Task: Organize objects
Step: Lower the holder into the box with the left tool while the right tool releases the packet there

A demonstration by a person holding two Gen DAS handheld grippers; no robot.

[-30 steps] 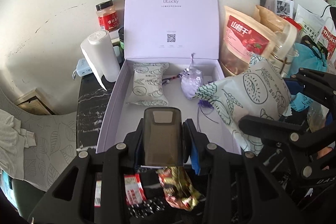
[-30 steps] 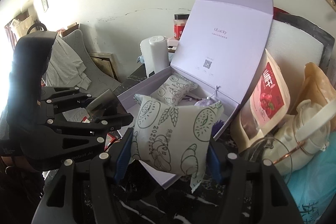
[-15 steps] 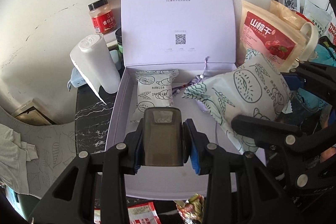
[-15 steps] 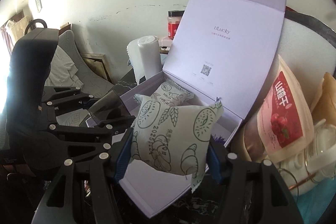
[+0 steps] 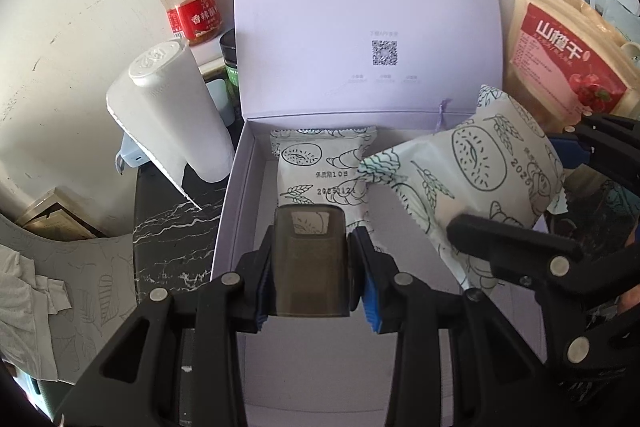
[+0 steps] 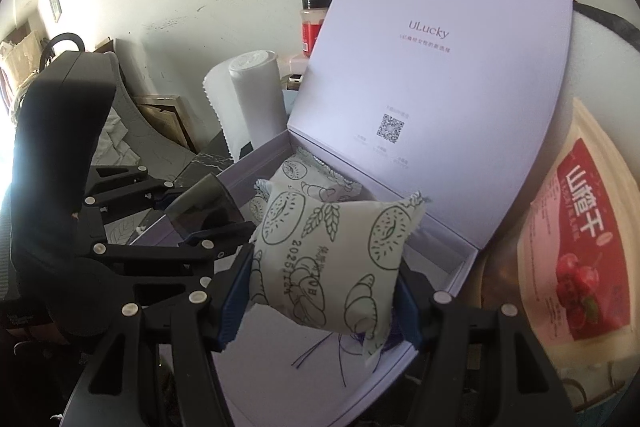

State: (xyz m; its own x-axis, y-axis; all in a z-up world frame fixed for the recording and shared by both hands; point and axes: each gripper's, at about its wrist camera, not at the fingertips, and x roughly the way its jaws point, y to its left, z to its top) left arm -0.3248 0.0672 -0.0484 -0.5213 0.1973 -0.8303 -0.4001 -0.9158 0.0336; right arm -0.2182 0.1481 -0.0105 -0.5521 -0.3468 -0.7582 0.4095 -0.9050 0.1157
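Both grippers are travelling forward and down over the open pale-lilac cardboard gift box. The left gripper is carrying its smoky translucent plastic case inward from the front rim, and the right gripper is bringing its pale-green printed bread packet inside, covering the small lilac sachet at two o'clock.

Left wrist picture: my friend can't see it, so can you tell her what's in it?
The left tool grips a dark see-through case above an open lilac box. One snack packet lies inside, and the right tool holds a matching packet over the box.
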